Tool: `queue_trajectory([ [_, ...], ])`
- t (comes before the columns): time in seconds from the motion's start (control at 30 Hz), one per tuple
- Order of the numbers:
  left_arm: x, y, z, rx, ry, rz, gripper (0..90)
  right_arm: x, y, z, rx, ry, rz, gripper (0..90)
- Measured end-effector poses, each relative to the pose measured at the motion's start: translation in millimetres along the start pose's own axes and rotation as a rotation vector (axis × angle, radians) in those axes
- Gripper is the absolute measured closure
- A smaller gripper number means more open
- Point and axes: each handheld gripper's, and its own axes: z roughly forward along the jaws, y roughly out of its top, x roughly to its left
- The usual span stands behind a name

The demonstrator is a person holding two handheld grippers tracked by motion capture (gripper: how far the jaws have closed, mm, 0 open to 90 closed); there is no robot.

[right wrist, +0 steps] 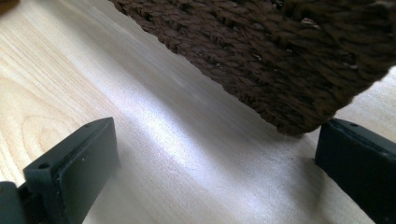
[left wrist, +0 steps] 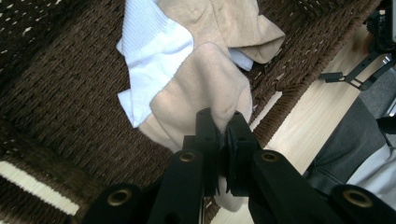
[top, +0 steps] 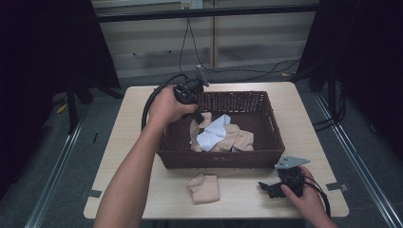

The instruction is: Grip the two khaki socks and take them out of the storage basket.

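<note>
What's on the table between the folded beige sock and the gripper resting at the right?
Nothing: in the high view, bare table separates the folded beige sock from the right gripper.

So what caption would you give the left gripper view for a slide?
Left gripper shut on a beige sock, held above a dark wicker basket of beige and white socks.

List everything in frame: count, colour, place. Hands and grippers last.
Basket: 1, dark brown wicker, middle of the table.
Table: 1, light wood, under everything.
Beige socks in the basket: count unclear, a bunched pile; one lifted by the left gripper.
White sock: 1, in the basket among the beige ones.
Beige sock on the table: 1, in front of the basket.
Left gripper: 1, black, over the basket's left part, shut on a beige sock.
Right gripper: 1, black, on the table at the basket's front right corner, jaws open.
</note>
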Motion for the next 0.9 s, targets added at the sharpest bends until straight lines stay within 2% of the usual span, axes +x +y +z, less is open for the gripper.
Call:
queue_trajectory([
  [0.17, -2.1, 0.4, -11.1, -0.012, 0.002, 0.001, 85.8, 0.3, 0.1, -0.2, 0.002, 0.002, 0.005, 0.0],
  [0.37, -8.5, 1.0, -31.9, -0.044, 0.009, 0.014, 85.8, 0.3, 0.1, -0.2, 0.002, 0.002, 0.005, 0.0],
  [0.47, -10.2, -0.7, -39.8, -0.042, 0.011, 0.021, 85.8, -0.1, 0.0, 0.0, 0.000, 0.000, -0.001, 0.0],
  [0.7, -13.6, -8.3, -53.5, -0.064, -0.002, 0.017, 85.8, 0.2, 0.1, -0.1, 0.001, 0.001, 0.003, 0.0],
  [0.9, -14.5, -15.8, -57.9, -0.065, -0.002, 0.021, 85.8, 0.0, 0.0, 0.0, 0.000, 0.000, 0.000, 0.0],
])
